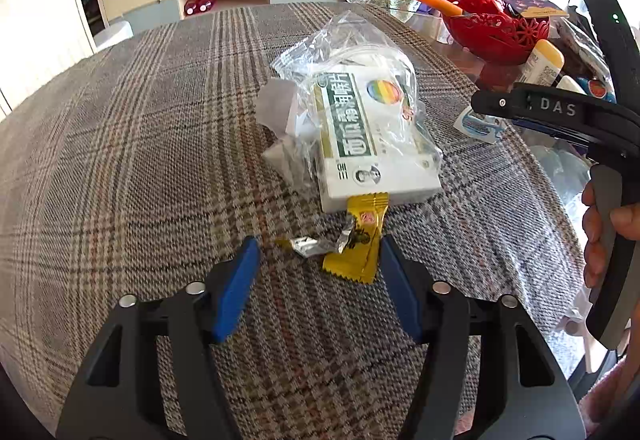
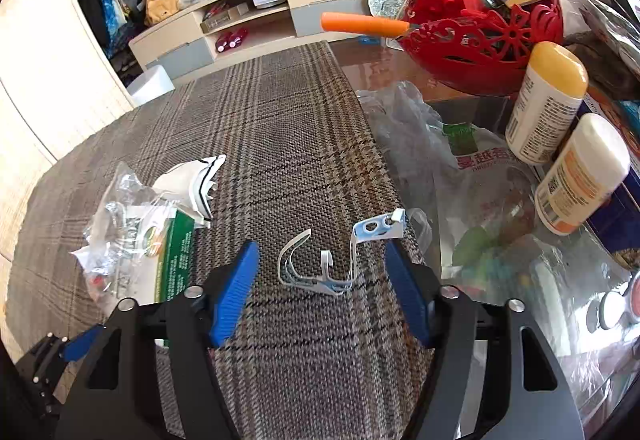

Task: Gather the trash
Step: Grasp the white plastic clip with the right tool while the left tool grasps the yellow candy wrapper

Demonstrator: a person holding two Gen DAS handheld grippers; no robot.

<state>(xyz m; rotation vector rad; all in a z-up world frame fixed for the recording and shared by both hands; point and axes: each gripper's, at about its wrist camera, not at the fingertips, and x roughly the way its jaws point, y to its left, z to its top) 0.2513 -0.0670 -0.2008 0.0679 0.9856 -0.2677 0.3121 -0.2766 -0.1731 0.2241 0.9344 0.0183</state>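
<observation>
The left gripper [image 1: 320, 252] stands part-way apart with nothing pinched; the yellow candy wrapper [image 1: 360, 244] lies between its blue pads, nearer the right-hand one, with a scrap of foil [image 1: 306, 245] at its nine o'clock. At twelve o'clock from the wrapper, touching its top end, sits a white medicine box [image 1: 376, 156] half inside a clear plastic bag [image 1: 344, 48]. To do this pick well, I judge the pads should drop flat to the woven surface [image 1: 140, 144] and close across the wrapper's narrow width — taking the foil along if it fits, not nudging the box.

The right gripper [image 2: 322, 260] is likewise half-open and empty, its pads either side of a curled white-and-blue plastic strip [image 2: 320, 264] that stands up off the cloth. Springy and thin, it will likely skid or flip — so a squeeze on its bunched lower part looks safer than on the loose loops. At nine o'clock lies a torn green-and-white packet [image 2: 160, 240]; at three o'clock a crumpled clear bag [image 2: 472, 176] and two bottles [image 2: 544, 100] rest on the glass. Those bottles are no trash, I think; keep clear of them.
</observation>
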